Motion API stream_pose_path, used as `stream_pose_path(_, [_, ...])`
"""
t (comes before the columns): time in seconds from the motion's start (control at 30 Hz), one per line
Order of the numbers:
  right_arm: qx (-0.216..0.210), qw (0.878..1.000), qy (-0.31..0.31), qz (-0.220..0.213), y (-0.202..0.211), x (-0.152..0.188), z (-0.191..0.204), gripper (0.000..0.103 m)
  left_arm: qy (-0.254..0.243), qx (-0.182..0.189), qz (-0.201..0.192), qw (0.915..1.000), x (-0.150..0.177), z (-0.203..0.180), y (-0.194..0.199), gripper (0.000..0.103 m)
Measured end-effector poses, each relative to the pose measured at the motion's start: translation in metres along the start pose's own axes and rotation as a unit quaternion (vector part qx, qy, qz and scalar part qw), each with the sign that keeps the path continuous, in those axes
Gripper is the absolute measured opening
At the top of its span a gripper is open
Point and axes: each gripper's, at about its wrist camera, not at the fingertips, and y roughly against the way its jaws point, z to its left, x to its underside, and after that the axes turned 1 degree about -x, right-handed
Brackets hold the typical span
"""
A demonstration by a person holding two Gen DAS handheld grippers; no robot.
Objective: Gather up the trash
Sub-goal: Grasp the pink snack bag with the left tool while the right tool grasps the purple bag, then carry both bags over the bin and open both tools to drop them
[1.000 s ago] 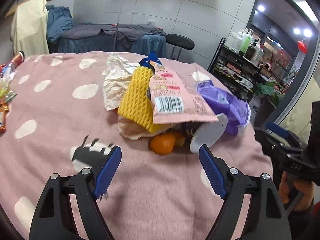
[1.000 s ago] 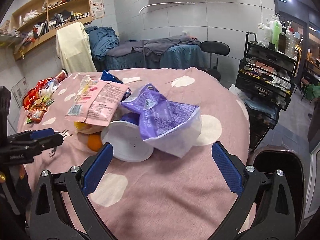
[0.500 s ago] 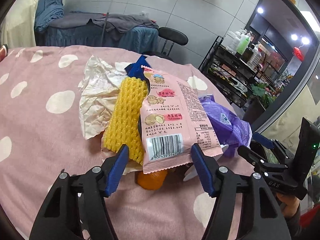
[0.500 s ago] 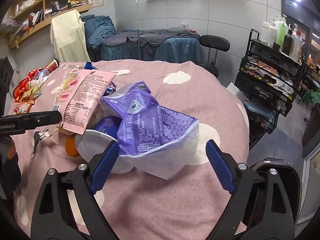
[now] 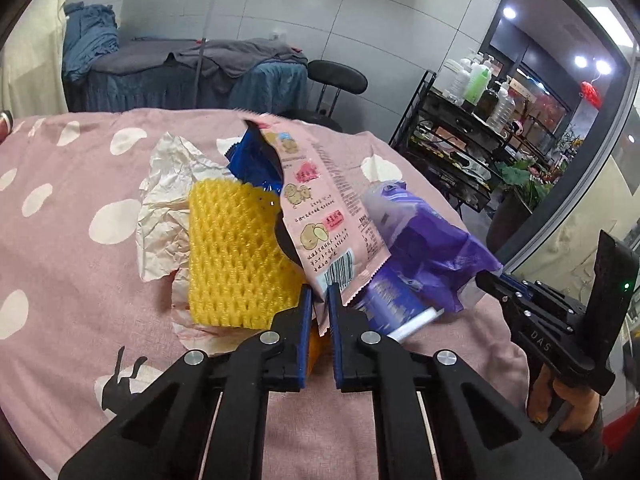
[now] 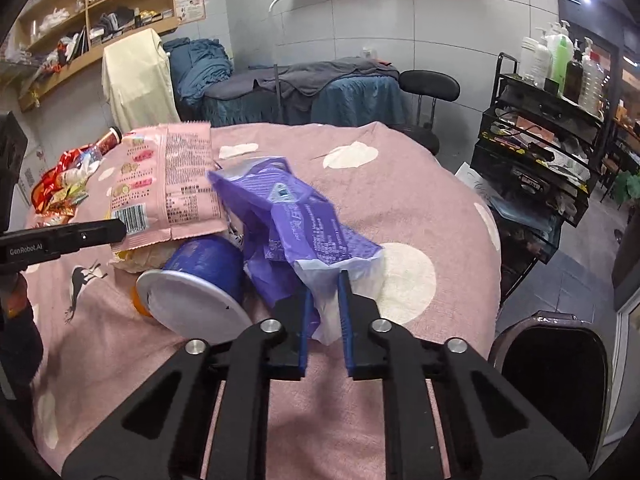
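Observation:
A trash pile lies on the pink spotted tablecloth [image 5: 60, 272]. My left gripper [image 5: 319, 300] is shut on the lower edge of a pink snack bag [image 5: 324, 208], which also shows in the right wrist view [image 6: 168, 188]. My right gripper [image 6: 323, 304] is shut on the white edge of a purple plastic bag [image 6: 296, 220], also in the left wrist view [image 5: 424, 248]. A yellow foam fruit net [image 5: 232, 260], crumpled white paper [image 5: 168, 200], a blue wrapper [image 5: 252, 160], an orange [image 5: 314, 346] and a tipped blue cup with a white lid [image 6: 196, 304] lie in the pile.
A dark bin [image 6: 552, 364] stands off the table's right edge. Red and yellow snack packets and a bottle [image 6: 64, 184] lie at the far left of the table. A black shelf rack [image 6: 544, 152] with bottles and a stool [image 6: 428, 88] stand beyond the table.
Both grippers have moved forward into the pile and closed, the left on the pink snack bag, the right on the purple bag. The pink bag's near edge is lifted.

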Motion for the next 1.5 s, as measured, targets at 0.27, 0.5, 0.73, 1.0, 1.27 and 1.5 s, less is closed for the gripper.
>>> stream_pose_path(0.27, [0.008,0.999,-0.024,-0.042,0.04,0.009,-0.011,0.004,-0.019,-0.003,-0.04,0.999,0.009,-0.021,0.026,0.007])
stream_pose_path(0.5, [0.024,0.995,-0.056,-0.082,0.087,0.024,-0.026,0.004,-0.034,0.011,-0.068,0.997,0.018,-0.047,0.048,0.007])
stream_pose_path(0.73, [0.054,0.988,-0.104,-0.104,0.127,0.046,-0.055,0.004,-0.056,0.04,-0.083,0.9942,0.03,-0.081,0.061,0.007])
stream_pose_path(1.0, [0.119,0.973,-0.162,-0.113,0.163,0.081,-0.101,0.004,-0.083,0.08,-0.076,0.9904,0.041,-0.125,0.055,0.007])
stream_pose_path(1.27, [0.184,0.952,-0.235,-0.072,0.169,0.131,-0.158,0.005,-0.127,0.11,-0.055,0.9843,0.053,-0.177,0.033,0.007])
stream_pose_path(1.5, [0.203,0.943,-0.263,-0.02,0.143,0.159,-0.184,0.005,-0.148,0.122,-0.033,0.9808,0.063,-0.206,0.013,0.007])
